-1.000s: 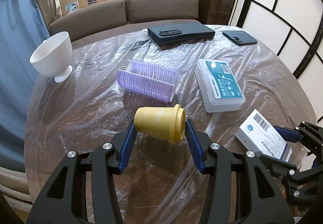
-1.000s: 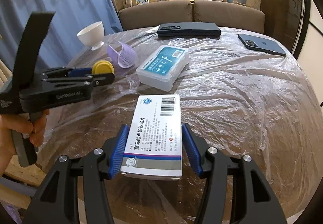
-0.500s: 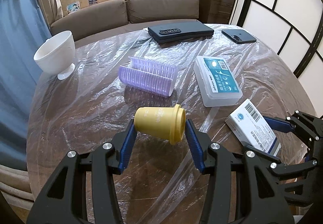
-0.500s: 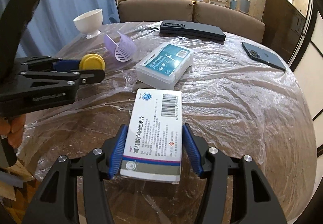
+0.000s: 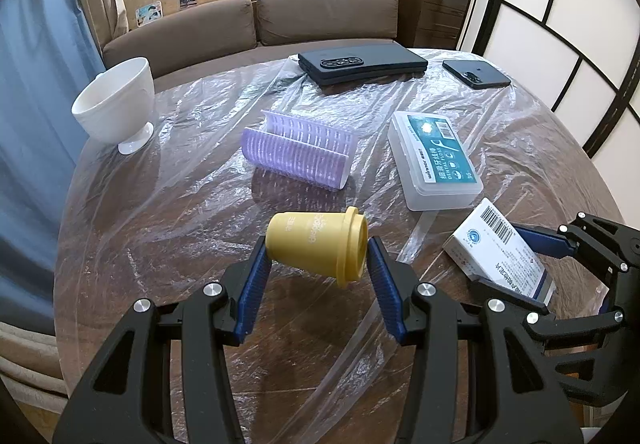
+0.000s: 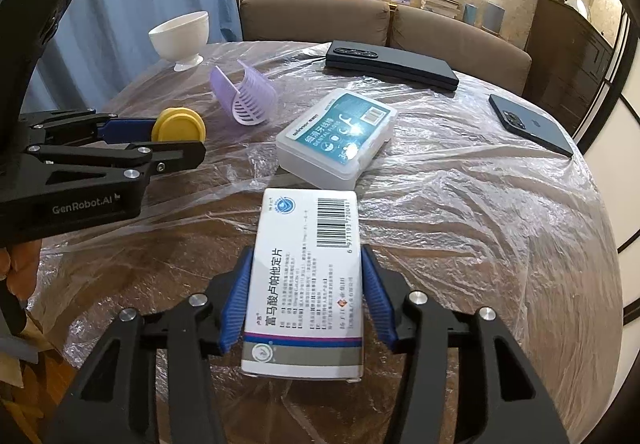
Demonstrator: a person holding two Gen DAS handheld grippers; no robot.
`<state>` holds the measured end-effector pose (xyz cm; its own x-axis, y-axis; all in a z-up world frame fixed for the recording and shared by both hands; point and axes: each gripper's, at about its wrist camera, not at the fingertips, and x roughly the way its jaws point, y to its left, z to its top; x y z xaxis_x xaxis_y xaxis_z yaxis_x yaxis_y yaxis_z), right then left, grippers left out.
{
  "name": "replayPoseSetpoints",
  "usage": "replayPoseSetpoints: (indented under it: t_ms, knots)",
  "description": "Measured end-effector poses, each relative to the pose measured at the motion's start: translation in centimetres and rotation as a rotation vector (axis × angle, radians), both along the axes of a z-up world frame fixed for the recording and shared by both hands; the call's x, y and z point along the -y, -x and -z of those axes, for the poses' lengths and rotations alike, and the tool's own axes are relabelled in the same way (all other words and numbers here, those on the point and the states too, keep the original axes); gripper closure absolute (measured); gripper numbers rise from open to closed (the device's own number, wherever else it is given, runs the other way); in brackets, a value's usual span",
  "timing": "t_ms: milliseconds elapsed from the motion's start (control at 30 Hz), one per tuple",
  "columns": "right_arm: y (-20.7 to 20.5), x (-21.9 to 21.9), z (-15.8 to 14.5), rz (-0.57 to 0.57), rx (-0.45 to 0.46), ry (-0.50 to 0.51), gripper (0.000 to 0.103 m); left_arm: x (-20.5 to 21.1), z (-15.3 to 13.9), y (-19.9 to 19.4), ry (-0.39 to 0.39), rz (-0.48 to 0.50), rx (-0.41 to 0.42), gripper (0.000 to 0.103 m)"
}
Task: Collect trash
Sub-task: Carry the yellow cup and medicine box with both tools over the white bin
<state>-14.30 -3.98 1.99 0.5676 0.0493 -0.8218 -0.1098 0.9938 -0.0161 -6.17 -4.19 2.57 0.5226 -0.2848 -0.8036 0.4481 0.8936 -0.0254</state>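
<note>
My left tool [image 5: 318, 264] pinches a smooth yellow plastic cup [image 5: 316, 246] lying sideways above the tabletop [image 5: 160, 224], which is round and draped in crinkled clear film. My right tool [image 6: 306, 292] has just been closing and grips a flat white cardboard medicine box [image 6: 306, 276], raised off the film. The box's near end hides what lies beneath it.

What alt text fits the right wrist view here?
The right gripper grips a white medicine box above a plastic-covered round table. At left, the left gripper holds a yellow cup.
</note>
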Motion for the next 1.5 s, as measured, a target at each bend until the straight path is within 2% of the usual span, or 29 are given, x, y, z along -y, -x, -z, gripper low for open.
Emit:
replayPoseSetpoints:
  t_ms: [367, 967, 1500]
  knots:
    - [1.1, 1.1, -1.0, 0.016, 0.006, -0.054, 0.052, 0.0, -0.3, 0.6, 0.008, -0.001, -0.001, 0.052]
    - [5.2, 2.5, -2.3, 0.017, 0.011, -0.120, 0.052, 0.5, -0.4, 3.8, 0.038, 0.006, -0.020, 0.052]
    - [7.3, 3.0, -2.7, 0.008, 0.012, -0.134, 0.052, 0.7, -0.8, 7.3, 0.044, 0.012, -0.025, 0.052]
